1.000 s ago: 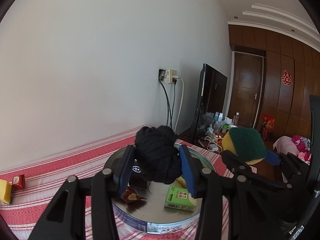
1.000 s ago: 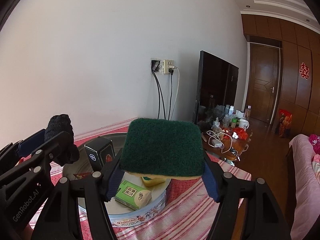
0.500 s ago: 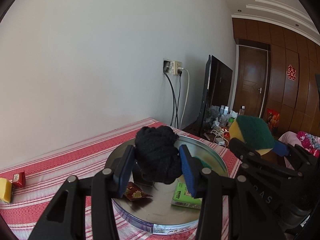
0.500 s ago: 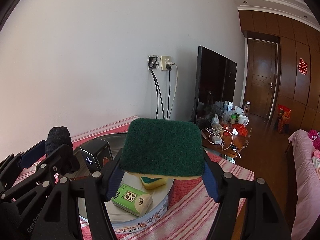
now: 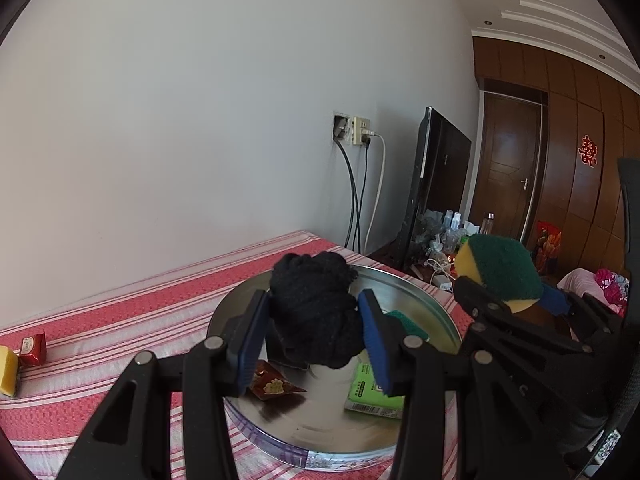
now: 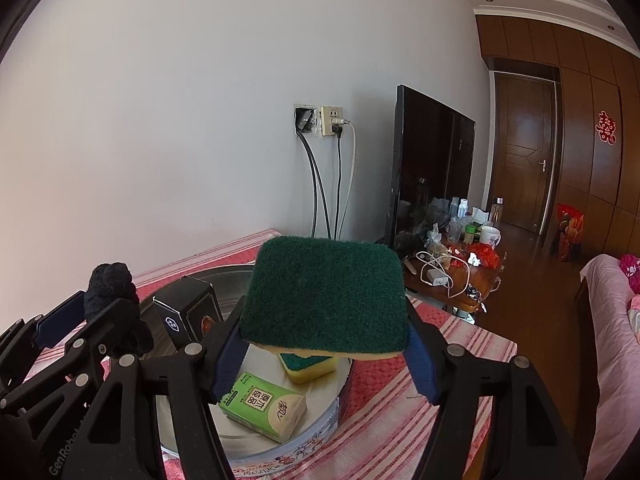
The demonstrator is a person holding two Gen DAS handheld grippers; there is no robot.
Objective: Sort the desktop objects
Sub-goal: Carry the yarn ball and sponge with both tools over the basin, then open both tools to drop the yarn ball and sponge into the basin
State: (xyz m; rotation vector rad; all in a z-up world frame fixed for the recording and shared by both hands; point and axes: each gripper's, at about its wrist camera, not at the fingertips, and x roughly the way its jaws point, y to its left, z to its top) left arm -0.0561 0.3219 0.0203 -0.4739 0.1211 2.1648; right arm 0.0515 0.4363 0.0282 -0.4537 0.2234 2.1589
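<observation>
Far left on the red-striped table (image 5: 132, 320), near its left edge: a small red packet (image 5: 33, 347) touching a yellow block (image 5: 8, 369). Toward the table's right end, a round metal tin (image 5: 332, 432) with a printed side wall. Inside the tin, left to right: a dark red foil packet (image 5: 274, 386) flat on the bottom, a black box (image 6: 188, 314) standing upright toward the back, a green tissue pack (image 6: 262, 406) lying flat near the front rim, and a yellow sponge with a green top (image 6: 308, 366) just behind the pack.

Above the tin, left hand-held gripper (image 5: 314, 334) clamped narrowly on a black knitted bundle (image 5: 316, 312), bunched and fuzzy, bulging above and below the blue pads, clear of the tin bottom. Further right, right hand-held gripper (image 6: 324, 346) clamped wider on a scouring sponge (image 6: 326, 294): dark green abrasive face upward, yellow foam beneath, rounded corners, held level over the tin's right part. On the right past the table edge, a cluttered wooden side table (image 6: 476, 276) with bottles, a mug and a charger.
</observation>
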